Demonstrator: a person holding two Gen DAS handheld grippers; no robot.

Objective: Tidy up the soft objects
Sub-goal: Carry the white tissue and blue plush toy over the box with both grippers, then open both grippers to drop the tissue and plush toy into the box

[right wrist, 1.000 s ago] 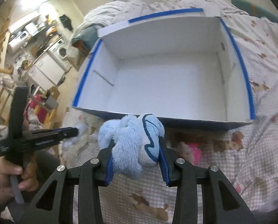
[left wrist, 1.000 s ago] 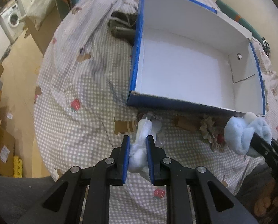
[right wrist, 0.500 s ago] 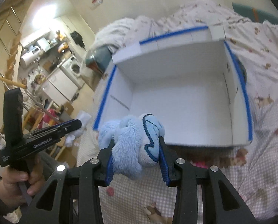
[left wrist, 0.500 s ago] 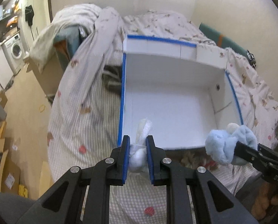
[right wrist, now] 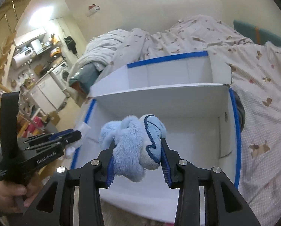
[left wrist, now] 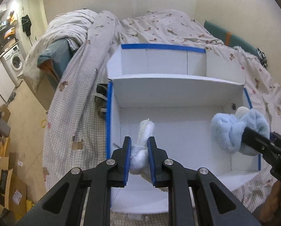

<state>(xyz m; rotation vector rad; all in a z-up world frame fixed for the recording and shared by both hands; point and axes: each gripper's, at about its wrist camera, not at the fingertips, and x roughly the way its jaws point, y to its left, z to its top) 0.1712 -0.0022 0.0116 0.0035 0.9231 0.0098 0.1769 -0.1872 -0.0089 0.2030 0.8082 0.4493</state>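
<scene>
- my left gripper (left wrist: 139, 151) is clenched on a small white soft bundle (left wrist: 140, 156); its blue pads press it from both sides and a thin white end sticks up past the fingertips.
- my right gripper (right wrist: 137, 157) is clamped on a light blue plush toy (right wrist: 134, 145); the fur bulges above and below the pads, and a dark blue stitched edge faces the right finger.
- both held things hang above the open white box (left wrist: 178, 94) with blue taped edges; neither touches its floor.
- the white bundle is over the box's left half, near the left wall; the blue plush is over the right side, close to the right wall.
- the box sits on a bed (left wrist: 159, 26) covered with a checked, bear-print cover; a flap stands up at its far side.
- in the right wrist view a hand (right wrist: 7, 194) holds the left gripper's handle at lower left.
- a washing machine (left wrist: 15, 62) stands in the room beyond the bed.
</scene>
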